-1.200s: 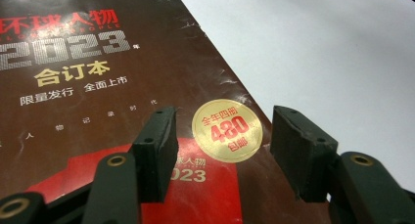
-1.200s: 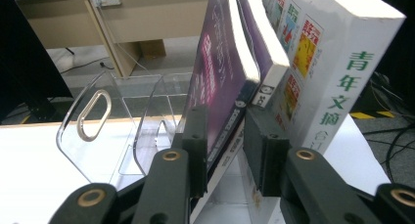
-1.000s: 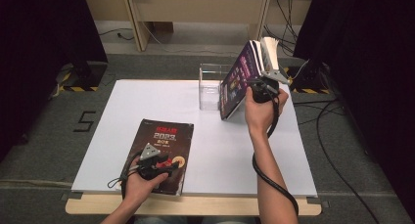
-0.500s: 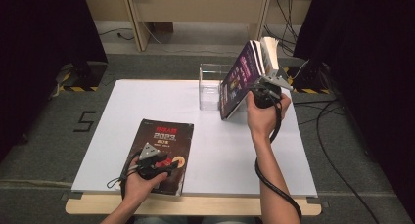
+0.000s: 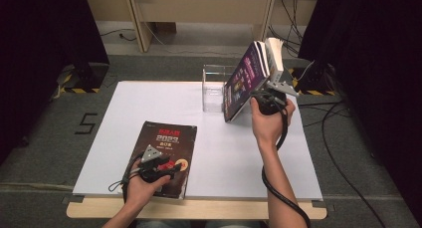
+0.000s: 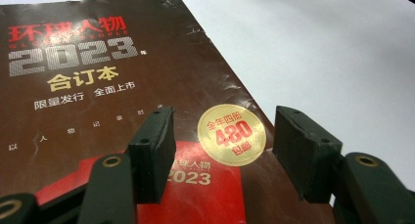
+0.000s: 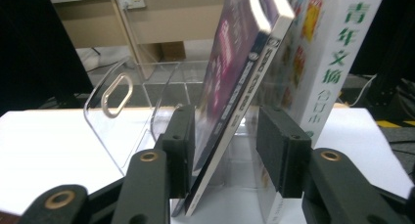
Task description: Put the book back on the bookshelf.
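Near the desk's front edge, toward its left corner, my left gripper is resting over a dark brown magazine that is lying flat. Its jaws are standing spread, one on either side of a round gold sticker on the cover, pinching nothing; I judge I am steadying the magazine or lining up on it. The gripper's own body is covering the magazine's lower edge, so I cannot tell whether the jaws are touching the cover.

Toward the desk's back edge, right of centre, a clear acrylic stand is sitting; its walls are hard to make out against the white surface. Leaning just beside it is a purple-covered book, which my right gripper is straddling near its lower end. Its jaws are parted: the left one is seeming to press the cover while a gap is showing at the right one, so I am propping the book at a tilt rather than pinching it. Behind it a thick white book is standing, its top being cut off and its foot being hidden.
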Motion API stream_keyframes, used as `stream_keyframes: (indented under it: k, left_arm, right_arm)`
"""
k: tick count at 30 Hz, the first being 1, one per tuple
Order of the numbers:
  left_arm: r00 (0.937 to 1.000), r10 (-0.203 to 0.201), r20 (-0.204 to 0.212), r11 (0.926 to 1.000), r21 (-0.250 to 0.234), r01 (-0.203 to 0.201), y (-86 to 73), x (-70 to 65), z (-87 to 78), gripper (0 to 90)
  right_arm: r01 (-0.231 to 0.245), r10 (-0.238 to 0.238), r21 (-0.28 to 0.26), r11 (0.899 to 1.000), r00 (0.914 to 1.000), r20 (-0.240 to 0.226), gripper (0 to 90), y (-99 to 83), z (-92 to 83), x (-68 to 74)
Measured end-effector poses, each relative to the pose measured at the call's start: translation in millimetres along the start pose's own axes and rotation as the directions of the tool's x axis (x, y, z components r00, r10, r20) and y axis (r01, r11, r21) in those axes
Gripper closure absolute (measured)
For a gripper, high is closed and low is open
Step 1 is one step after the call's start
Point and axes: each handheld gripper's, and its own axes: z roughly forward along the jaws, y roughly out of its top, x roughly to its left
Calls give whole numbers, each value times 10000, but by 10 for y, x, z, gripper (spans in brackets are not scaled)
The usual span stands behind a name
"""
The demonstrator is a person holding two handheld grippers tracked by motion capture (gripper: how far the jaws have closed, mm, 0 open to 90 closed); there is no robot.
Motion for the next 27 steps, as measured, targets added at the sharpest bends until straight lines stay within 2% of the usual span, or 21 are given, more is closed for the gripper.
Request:
stream_keyframes:
  k: [14, 27]
  left_arm:
    - [9998, -52, -170, 9999, -140, 49, 41, 31, -41, 377]
    - [9990, -142, -413, 9996, -261, 132, 73, 117, -93, 374]
  right_arm:
    - [230, -229, 451, 9987, 9997, -23, 569, -192, -60, 20]
    - [246, -216, 971, 9950, 9993, -311, 565, -376, -115, 88]
